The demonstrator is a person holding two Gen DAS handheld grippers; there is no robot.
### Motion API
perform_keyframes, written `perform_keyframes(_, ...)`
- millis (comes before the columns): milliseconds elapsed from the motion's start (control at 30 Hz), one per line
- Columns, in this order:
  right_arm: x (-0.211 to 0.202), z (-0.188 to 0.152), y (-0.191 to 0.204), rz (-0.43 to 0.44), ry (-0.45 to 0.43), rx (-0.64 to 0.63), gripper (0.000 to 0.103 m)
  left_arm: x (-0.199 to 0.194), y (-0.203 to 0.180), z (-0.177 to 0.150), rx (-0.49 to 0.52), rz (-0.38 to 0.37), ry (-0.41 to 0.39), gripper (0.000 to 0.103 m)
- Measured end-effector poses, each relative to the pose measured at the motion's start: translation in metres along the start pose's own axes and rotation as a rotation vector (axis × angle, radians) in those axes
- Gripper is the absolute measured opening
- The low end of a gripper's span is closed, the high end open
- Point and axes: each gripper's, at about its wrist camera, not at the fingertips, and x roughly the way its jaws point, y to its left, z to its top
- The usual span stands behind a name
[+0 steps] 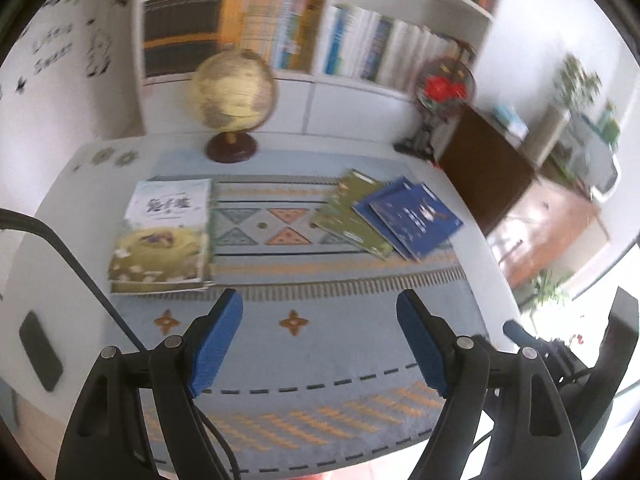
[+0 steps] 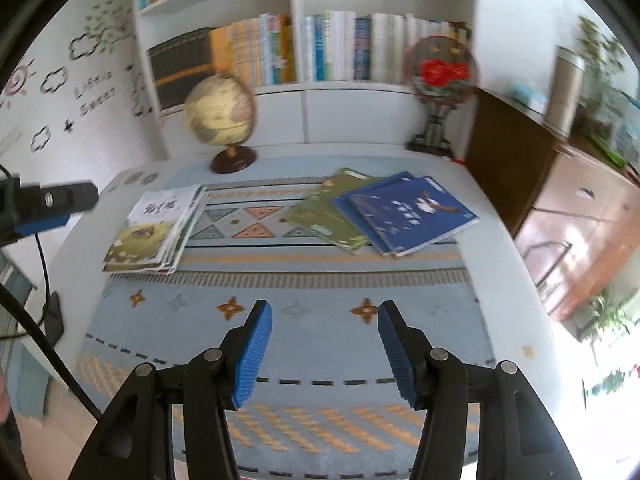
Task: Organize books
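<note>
A neat stack of picture books with a white and green cover lies on the left of the patterned table mat; it shows in the right wrist view too. On the right, green books and blue books lie fanned and overlapping, seen also in the right wrist view as green books and blue books. My left gripper is open and empty above the mat's near part. My right gripper is open and empty, also short of the books.
A globe stands at the back of the table, a red-flower fan ornament at the back right. A white bookshelf full of books stands behind. A dark cabinet is at right. A black phone lies at the left edge.
</note>
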Motion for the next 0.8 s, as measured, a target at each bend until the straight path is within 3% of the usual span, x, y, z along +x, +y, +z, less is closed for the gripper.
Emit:
perform_keyframes(167,0.013,0.002,-0.028,-0.007,0.025,0.071,0.054,0.028,-0.029,0.009,0.055,0.003,0.005,0.078)
perform_keyframes(267,0.022,0.009,-0.039,0.124,0.010,0.099,0.056,0.053,-0.042,0.023,0.082,0.031,0.017,0.078)
perform_keyframes(300,0.027,0.015,-0.040,0.127,0.018,0.097,0.064,0.061,-0.046,0.030,0.085,0.040,0.023,0.078)
perform_keyframes(333,0.032,0.021,-0.040,0.122,0.023,0.085,0.071,0.067,-0.049,0.036,0.086,0.034,0.023,0.078)
perform_keyframes(400,0.045,0.035,-0.041,0.089,0.013,0.050,0.074,0.082,-0.054,0.051,0.100,0.017,0.030,0.078)
perform_keyframes(500,0.073,0.054,-0.052,0.049,0.038,0.073,0.074,0.102,-0.061,0.074,0.117,0.027,0.026,0.078)
perform_keyframes(667,0.121,0.078,-0.081,0.077,0.090,0.191,0.074,0.136,-0.066,0.102,0.143,0.012,0.037,0.078)
perform_keyframes(800,0.144,0.097,-0.098,0.045,0.080,0.255,0.074,0.166,-0.066,0.121,0.159,-0.028,0.065,0.078)
